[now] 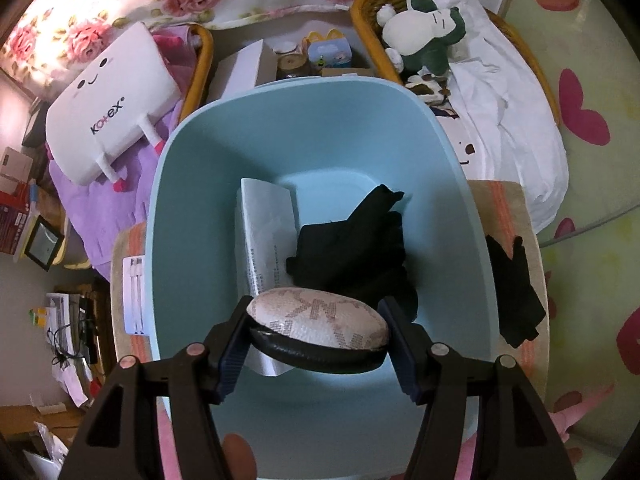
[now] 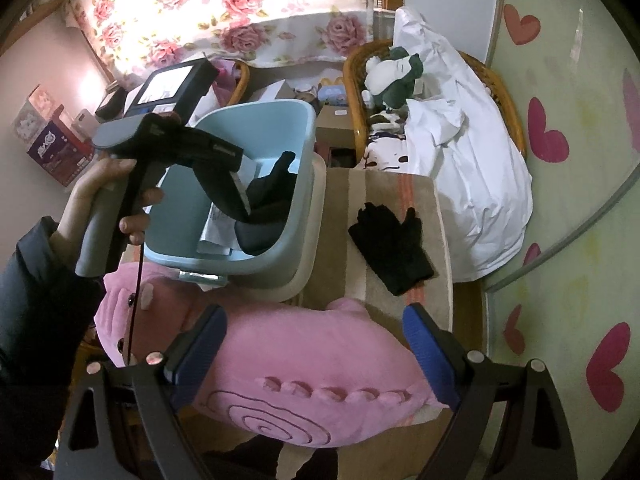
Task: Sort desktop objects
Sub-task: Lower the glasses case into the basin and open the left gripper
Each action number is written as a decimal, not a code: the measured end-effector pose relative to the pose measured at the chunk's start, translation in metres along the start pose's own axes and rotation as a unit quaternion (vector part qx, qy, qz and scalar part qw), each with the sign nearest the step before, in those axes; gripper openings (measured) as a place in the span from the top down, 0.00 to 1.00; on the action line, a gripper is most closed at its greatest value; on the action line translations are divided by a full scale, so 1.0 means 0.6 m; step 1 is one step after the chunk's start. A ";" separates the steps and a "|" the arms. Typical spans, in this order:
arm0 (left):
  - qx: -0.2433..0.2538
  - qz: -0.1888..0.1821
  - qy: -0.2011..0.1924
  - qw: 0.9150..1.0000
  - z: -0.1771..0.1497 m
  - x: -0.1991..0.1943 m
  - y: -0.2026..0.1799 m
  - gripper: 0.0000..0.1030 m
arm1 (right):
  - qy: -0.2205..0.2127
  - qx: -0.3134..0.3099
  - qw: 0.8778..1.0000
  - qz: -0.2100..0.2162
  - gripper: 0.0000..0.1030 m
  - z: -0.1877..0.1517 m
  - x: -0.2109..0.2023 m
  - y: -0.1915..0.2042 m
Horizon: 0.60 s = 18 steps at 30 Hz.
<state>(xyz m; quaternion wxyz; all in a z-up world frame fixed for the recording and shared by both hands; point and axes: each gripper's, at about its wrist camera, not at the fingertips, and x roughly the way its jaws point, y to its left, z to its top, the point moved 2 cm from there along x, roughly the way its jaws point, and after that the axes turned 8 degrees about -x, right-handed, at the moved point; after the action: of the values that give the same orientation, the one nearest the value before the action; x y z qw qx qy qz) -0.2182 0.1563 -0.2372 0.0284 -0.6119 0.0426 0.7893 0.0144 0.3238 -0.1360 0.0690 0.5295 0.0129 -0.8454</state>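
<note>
My left gripper (image 1: 318,336) is shut on an oval patterned pouch (image 1: 320,320) with a black underside, held over the inside of a light blue bin (image 1: 188,184). In the bin lie a white paper packet (image 1: 264,224) and a black glove (image 1: 360,240). Another black glove (image 1: 516,292) lies on the beige mat right of the bin; it also shows in the right wrist view (image 2: 392,248). My right gripper (image 2: 316,344) is open and empty, above a pink plush toy (image 2: 304,364). The right wrist view shows the left gripper's body (image 2: 180,148) reaching into the bin (image 2: 276,256).
A white Kotex plush pillow (image 1: 112,104) lies on purple cloth at left. A wicker basket (image 1: 368,4) holds a green and white plush (image 1: 424,32) and white cloth (image 1: 508,120). Boxes and jars (image 1: 304,56) stand behind the bin. A white flat packet (image 1: 134,292) lies left of the bin.
</note>
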 end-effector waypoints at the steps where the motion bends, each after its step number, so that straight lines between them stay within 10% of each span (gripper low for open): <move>1: 0.000 0.000 -0.005 1.000 0.001 -0.005 0.001 0.36 | 0.001 -0.001 1.000 0.000 0.10 0.000 0.001 0.000; 18: 0.007 -0.015 -0.048 0.999 -0.012 -0.090 0.045 0.33 | 0.003 -0.008 1.000 0.007 0.10 -0.005 0.001 0.015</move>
<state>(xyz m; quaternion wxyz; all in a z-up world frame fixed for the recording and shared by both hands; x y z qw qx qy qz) -0.2003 0.1288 -0.1857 0.0468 -0.5737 0.0376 0.8168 0.0180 0.3154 -0.1372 0.0795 0.5318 0.0164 -0.8430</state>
